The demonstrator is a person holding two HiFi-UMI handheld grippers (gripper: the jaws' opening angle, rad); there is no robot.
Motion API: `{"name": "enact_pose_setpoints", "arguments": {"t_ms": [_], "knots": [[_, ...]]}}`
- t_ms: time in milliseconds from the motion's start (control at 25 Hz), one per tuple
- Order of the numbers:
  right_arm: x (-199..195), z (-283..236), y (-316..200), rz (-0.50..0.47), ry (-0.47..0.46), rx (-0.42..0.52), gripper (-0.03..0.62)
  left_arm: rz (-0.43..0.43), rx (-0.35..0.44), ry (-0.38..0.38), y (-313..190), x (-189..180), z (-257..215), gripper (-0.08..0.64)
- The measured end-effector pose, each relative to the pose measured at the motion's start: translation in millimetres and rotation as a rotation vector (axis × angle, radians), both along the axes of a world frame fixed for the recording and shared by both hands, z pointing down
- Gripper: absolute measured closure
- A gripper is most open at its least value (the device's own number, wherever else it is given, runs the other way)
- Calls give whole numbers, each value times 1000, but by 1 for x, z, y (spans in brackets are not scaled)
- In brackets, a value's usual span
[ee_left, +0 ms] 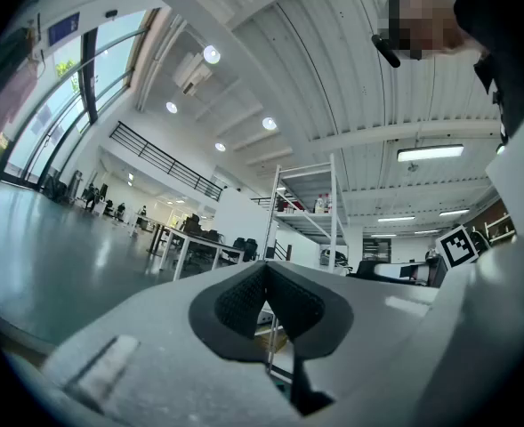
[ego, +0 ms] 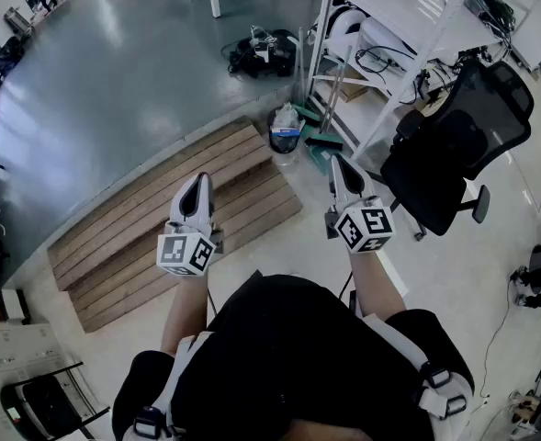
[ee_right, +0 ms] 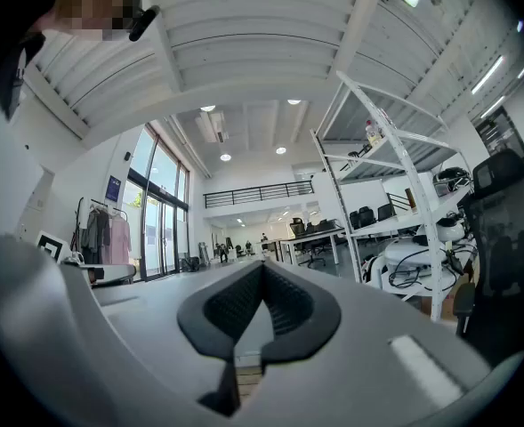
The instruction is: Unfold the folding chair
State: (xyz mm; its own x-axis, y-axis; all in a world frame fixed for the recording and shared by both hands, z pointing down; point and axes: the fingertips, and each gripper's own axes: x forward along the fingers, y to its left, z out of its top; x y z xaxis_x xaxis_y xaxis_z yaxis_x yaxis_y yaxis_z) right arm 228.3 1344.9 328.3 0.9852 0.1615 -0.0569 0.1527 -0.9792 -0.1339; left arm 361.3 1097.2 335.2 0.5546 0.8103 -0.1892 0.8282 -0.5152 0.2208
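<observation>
A black folding chair (ego: 42,401) with a thin metal frame lies folded at the bottom left of the head view, beside a white cabinet (ego: 4,356) and behind my left arm. My left gripper (ego: 197,182) is held out in front of me over the wooden platform, shut, with nothing between its pads. My right gripper (ego: 337,163) is level with it to the right, also shut and empty. In the left gripper view the left gripper (ee_left: 266,269) points across the hall toward a white rack. The right gripper (ee_right: 262,269) points toward the glass front in the right gripper view.
A low wooden slat platform (ego: 151,214) lies under the grippers. To the right are a black mesh office chair (ego: 463,141) and a white shelf rack (ego: 394,58) with cables. A small bin (ego: 286,131), green brooms (ego: 322,141) and a black bundle (ego: 263,51) sit ahead.
</observation>
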Motion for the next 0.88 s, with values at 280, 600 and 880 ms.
{"name": "enact_pose_setpoints", "arguments": {"t_ms": [280, 600, 880], "knots": [[-6, 3, 4, 11, 6, 18, 589, -11, -3, 10, -6, -4, -5, 561], [-7, 1, 5, -22, 14, 26, 589, -32, -25, 1, -2, -8, -6, 561], [-2, 9, 2, -90, 0, 37, 588, -82, -14, -24, -12, -17, 0, 561]]}}
